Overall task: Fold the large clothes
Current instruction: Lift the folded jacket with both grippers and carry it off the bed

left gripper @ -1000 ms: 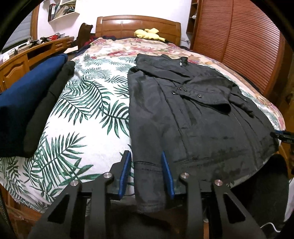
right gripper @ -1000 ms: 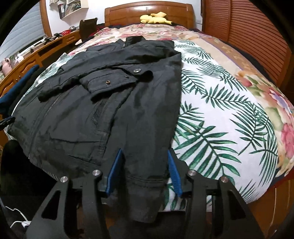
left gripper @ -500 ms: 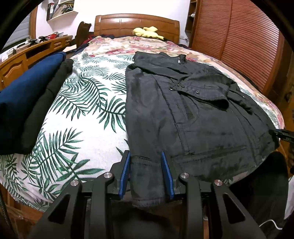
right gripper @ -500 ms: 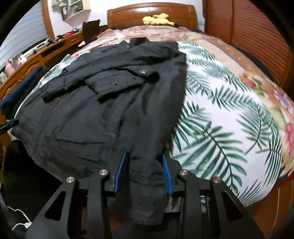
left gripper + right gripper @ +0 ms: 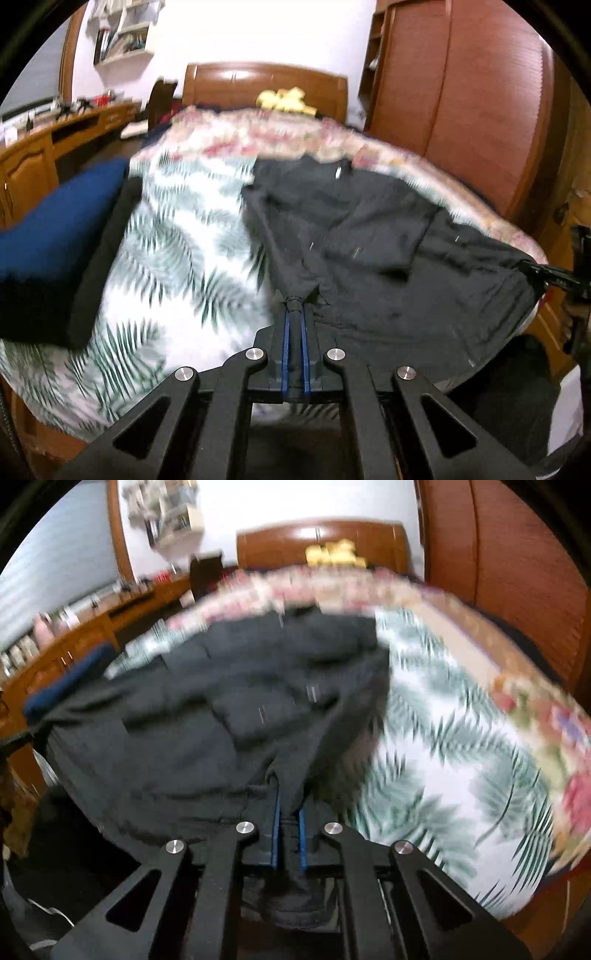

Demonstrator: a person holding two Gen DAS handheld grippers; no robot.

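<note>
A large black jacket (image 5: 369, 236) lies spread on a bed with a palm-leaf cover (image 5: 177, 258). My left gripper (image 5: 294, 321) is shut on the jacket's left bottom hem corner, and the cloth bunches between the blue pads and rises off the bed. In the right wrist view the same jacket (image 5: 207, 709) fills the left half. My right gripper (image 5: 287, 812) is shut on the right bottom hem corner, with a fold of hem hanging below the jaws. The right gripper's tip (image 5: 554, 275) shows at the far right of the left wrist view. Both views are blurred by motion.
A folded blue garment on a black one (image 5: 55, 236) lies on the bed's left edge. A wooden headboard (image 5: 266, 85) with a yellow plush toy (image 5: 284, 99) stands behind. A wooden desk (image 5: 48, 147) runs along the left, slatted wardrobe doors (image 5: 480, 92) on the right.
Both grippers went from open around the hem to shut on it. Both have lifted, pulling the bottom hem corners up off the bed.
</note>
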